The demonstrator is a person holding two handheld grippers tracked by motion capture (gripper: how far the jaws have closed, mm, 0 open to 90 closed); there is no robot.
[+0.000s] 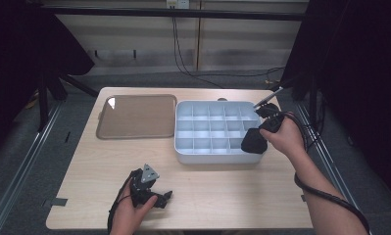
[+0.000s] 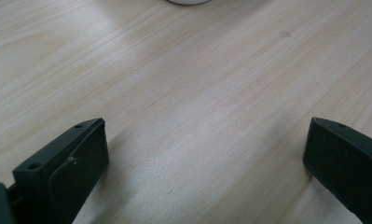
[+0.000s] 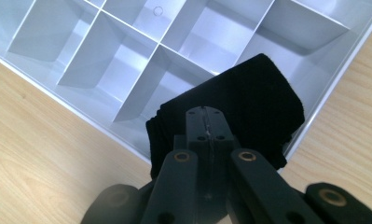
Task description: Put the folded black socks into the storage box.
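My right gripper (image 3: pixel 205 122) clamps black cloth (image 3: pixel 249 102) over organizer tray (image 3: pixel 127 60) corner, cloth's near part hidden behind jaws. Left gripper (image 2: pixel 197 154) wide, on desk (image 2: pixel 183 84).

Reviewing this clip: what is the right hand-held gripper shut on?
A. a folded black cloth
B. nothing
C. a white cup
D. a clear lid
A: the right hand-held gripper is shut on a folded black cloth, held over the near right corner of the white divided box.
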